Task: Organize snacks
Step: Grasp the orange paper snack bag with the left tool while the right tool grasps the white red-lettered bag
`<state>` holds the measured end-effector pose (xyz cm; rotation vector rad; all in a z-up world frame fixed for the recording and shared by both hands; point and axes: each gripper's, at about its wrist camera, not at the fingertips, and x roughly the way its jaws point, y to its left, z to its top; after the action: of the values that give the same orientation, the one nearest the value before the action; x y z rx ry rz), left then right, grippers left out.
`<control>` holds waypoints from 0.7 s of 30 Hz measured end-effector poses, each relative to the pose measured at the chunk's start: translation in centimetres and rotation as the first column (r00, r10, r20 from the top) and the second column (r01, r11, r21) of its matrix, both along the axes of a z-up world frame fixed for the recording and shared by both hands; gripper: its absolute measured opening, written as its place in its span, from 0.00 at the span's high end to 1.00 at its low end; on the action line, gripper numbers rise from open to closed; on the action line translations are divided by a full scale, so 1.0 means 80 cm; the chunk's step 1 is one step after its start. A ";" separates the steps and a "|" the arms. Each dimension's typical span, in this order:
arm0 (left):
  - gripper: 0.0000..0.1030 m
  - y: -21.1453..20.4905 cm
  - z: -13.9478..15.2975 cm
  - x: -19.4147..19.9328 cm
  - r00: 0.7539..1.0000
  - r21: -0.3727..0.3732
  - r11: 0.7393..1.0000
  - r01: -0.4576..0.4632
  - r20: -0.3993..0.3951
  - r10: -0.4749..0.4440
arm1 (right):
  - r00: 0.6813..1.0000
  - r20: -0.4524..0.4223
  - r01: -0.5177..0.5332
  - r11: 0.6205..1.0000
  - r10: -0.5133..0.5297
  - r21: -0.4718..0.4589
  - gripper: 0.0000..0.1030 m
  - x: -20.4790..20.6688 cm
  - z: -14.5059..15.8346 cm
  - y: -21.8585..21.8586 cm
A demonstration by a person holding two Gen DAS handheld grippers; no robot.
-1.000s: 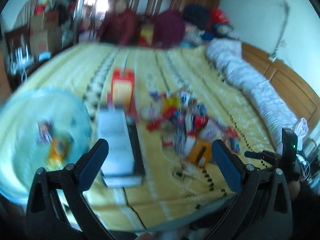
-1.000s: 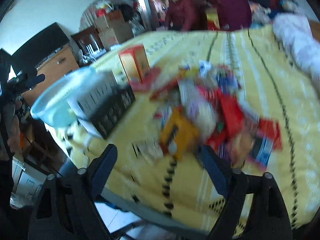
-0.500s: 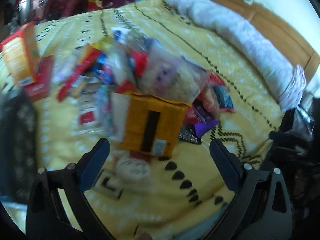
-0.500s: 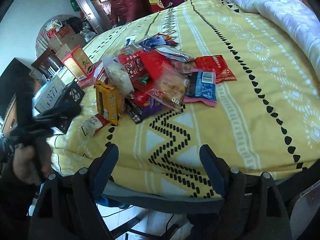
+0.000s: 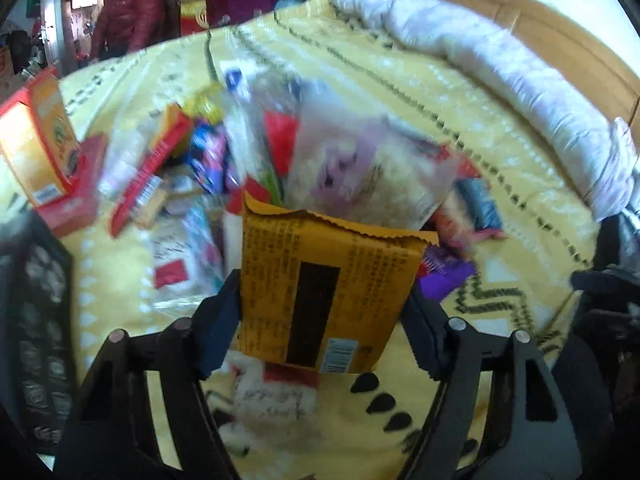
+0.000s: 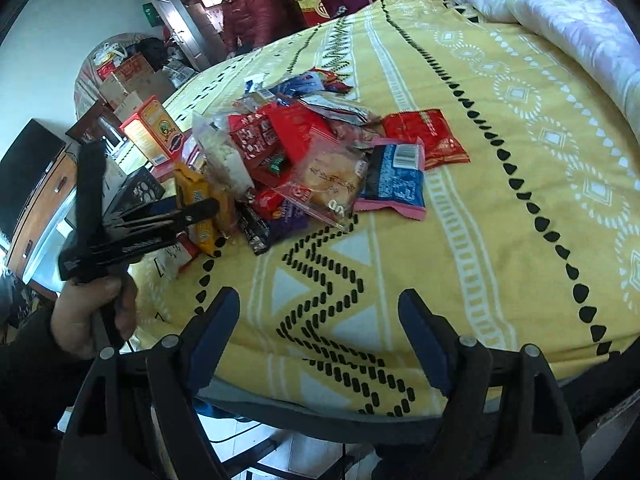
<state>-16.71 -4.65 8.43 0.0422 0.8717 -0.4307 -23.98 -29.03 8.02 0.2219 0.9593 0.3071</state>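
Note:
A heap of snack packets (image 6: pixel 316 160) lies on a yellow patterned bedspread (image 6: pixel 500 220). In the left wrist view my left gripper (image 5: pixel 324 312) is open, its jaws on either side of an orange snack packet (image 5: pixel 324 284) at the near edge of the heap; touch is unclear. The same packet shows in the right wrist view (image 6: pixel 200 208), with the left gripper (image 6: pixel 192 212) beside it. My right gripper (image 6: pixel 316 340) is open and empty above the bed's near edge, well short of the heap.
An orange and red box (image 5: pixel 38 144) stands left of the heap, with a dark box (image 5: pixel 36 320) nearer. A rolled quilt (image 5: pixel 500 76) lies along the wooden headboard. A person in red (image 6: pixel 248 16) stands beyond the bed. Furniture and cartons sit at left.
My left gripper has swung right from the boxes and basin to the heap and closed in around the orange packet. My right gripper has drawn back toward the bed's edge.

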 end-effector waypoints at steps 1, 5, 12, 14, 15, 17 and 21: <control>0.28 0.010 0.013 -0.005 1.000 -0.017 1.000 -0.007 0.009 0.007 | 1.000 0.002 -0.008 1.000 0.008 0.008 0.19 0.001 0.001 0.003; 0.28 0.066 0.068 -0.024 0.995 -0.079 0.994 -0.078 0.060 0.083 | 0.997 0.002 -0.073 0.996 0.073 0.050 0.19 0.008 -0.002 0.033; 0.28 0.145 0.119 -0.033 0.974 -0.116 0.972 -0.203 0.082 0.213 | 0.949 0.029 -0.316 0.944 0.315 0.096 0.19 0.041 -0.014 0.155; 0.28 0.150 0.123 -0.035 0.971 -0.114 0.970 -0.216 0.082 0.226 | 0.922 0.028 -0.386 0.920 0.385 0.071 0.19 0.059 -0.020 0.190; 0.28 0.154 0.124 -0.037 0.968 -0.107 0.968 -0.228 0.080 0.237 | 0.918 -0.020 -0.394 0.917 0.396 0.061 0.19 0.077 -0.030 0.208; 0.28 0.155 0.124 -0.043 0.966 -0.120 0.964 -0.236 0.076 0.246 | 0.930 -0.154 -0.311 0.937 0.335 0.162 0.19 0.108 -0.051 0.215; 0.28 0.165 0.132 -0.051 0.965 -0.138 0.963 -0.230 0.095 0.244 | 0.931 -0.277 -0.165 0.951 0.237 0.261 0.19 0.138 -0.061 0.238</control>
<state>-20.78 8.59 18.99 -0.1524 0.7280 -0.2544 -12.95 -9.96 3.17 0.3957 1.2577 0.5905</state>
